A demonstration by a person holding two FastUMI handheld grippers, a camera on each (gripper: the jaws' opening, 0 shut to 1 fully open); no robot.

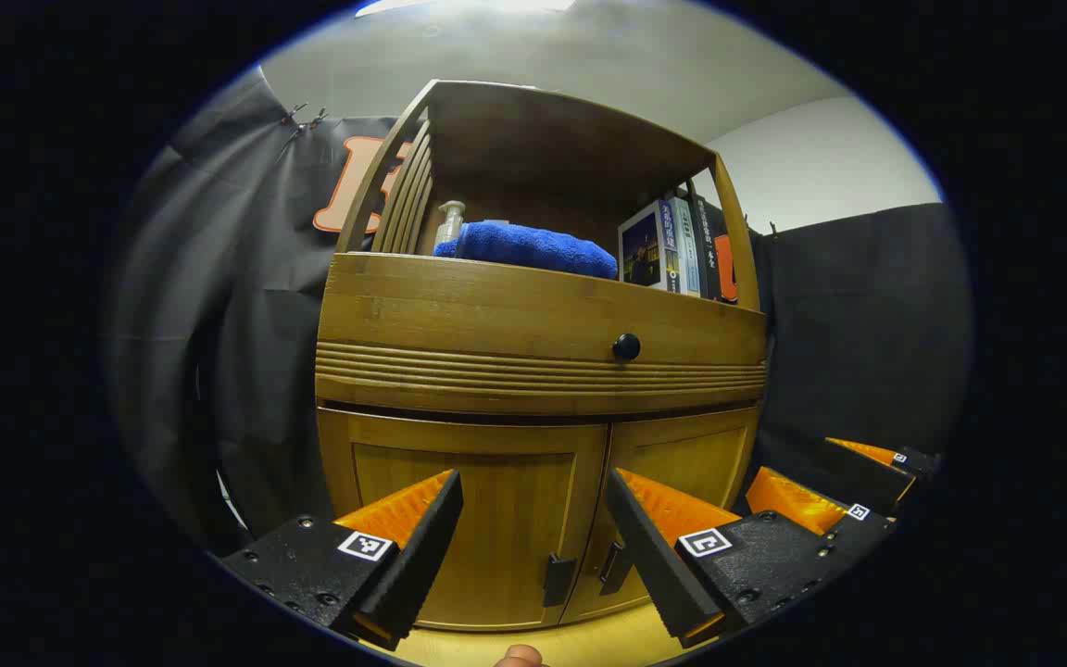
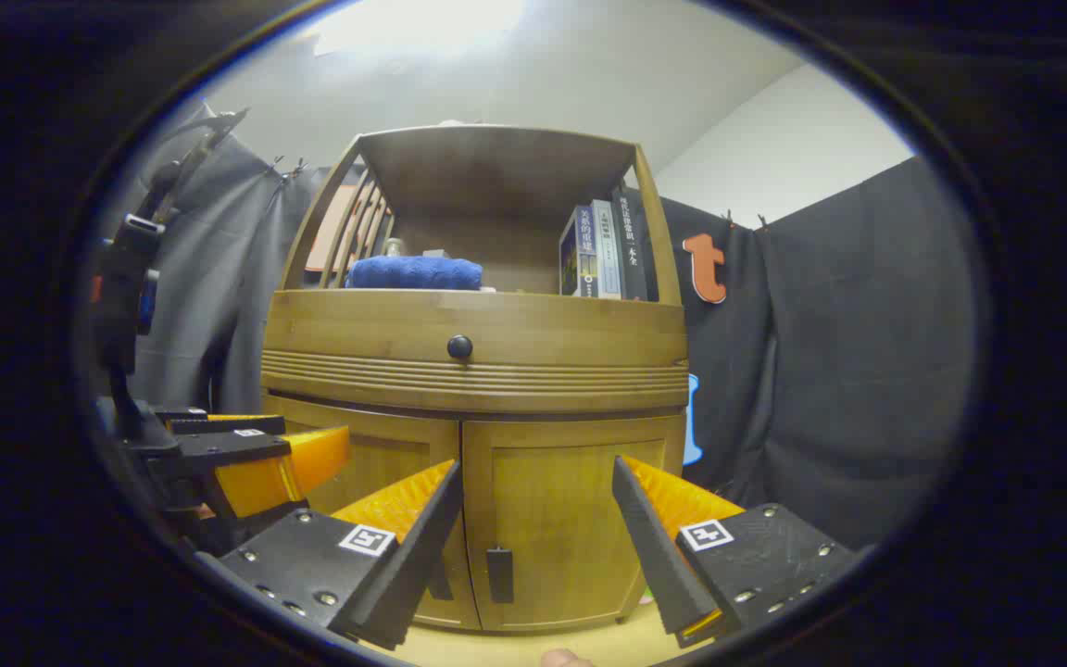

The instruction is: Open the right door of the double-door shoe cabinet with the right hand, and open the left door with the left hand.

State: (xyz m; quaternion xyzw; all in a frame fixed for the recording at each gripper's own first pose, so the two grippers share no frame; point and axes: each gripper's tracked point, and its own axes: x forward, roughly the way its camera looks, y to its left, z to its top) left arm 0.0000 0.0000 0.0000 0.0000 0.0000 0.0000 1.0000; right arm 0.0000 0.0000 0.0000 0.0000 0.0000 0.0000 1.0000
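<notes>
The wooden shoe cabinet stands on a pale wood floor, both lower doors closed. In the left gripper view my left gripper (image 1: 532,482) is open, a short way in front of the left door (image 1: 478,519). Its small dark handle (image 1: 558,579) sits by the centre seam, beside the right door's handle (image 1: 612,567). My right gripper (image 1: 821,472) shows farther right. In the right gripper view the right gripper (image 2: 538,468) is open, facing the right door (image 2: 552,509) and its handle (image 2: 499,574). The left gripper (image 2: 260,459) hangs before the left door (image 2: 385,454).
Above the doors runs a drawer with a round black knob (image 1: 626,346) (image 2: 459,347). The open shelf on top holds a blue towel (image 1: 533,248), a pump bottle (image 1: 449,220) and several books (image 1: 672,250). Black cloth walls close in on both sides.
</notes>
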